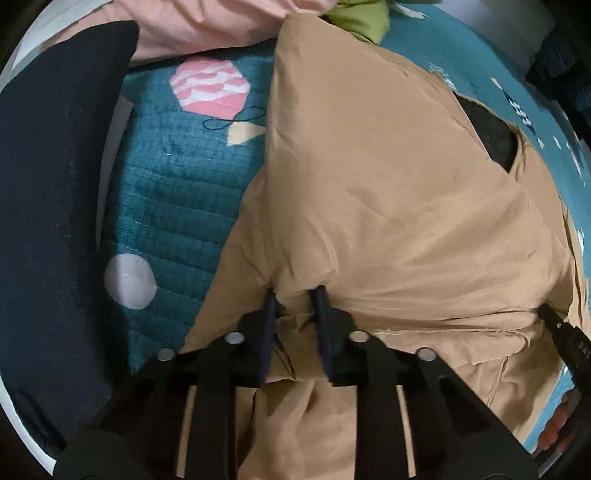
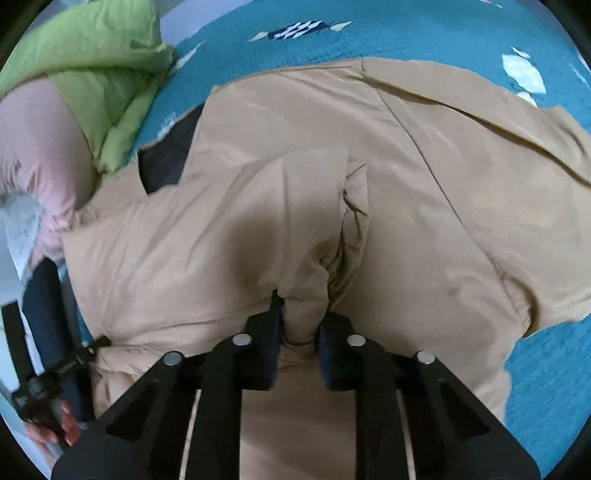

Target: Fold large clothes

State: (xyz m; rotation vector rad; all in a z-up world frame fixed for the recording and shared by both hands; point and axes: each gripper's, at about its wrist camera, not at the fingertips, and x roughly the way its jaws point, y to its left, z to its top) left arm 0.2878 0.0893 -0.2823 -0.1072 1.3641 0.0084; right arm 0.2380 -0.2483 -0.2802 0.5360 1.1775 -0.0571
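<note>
Right at the tips of both grippers sits the tan coat (image 1: 369, 192); the left gripper (image 1: 297, 295) pinches a bunch of its cloth, and the right gripper (image 2: 301, 301) pinches another bunch; so both are already touching it, neither nearer. Straight ahead of each, the coat stretches long and away over the blue blanket (image 2: 424, 33); I think the held edge must be carried forward. Farther off lie a green jacket (image 2: 99, 59) and a pink one (image 1: 207, 26).

jacket (image 2: 369, 177) on quilt (image 2: 424, 33) — pile (image 2: 92, 55) behind
</note>
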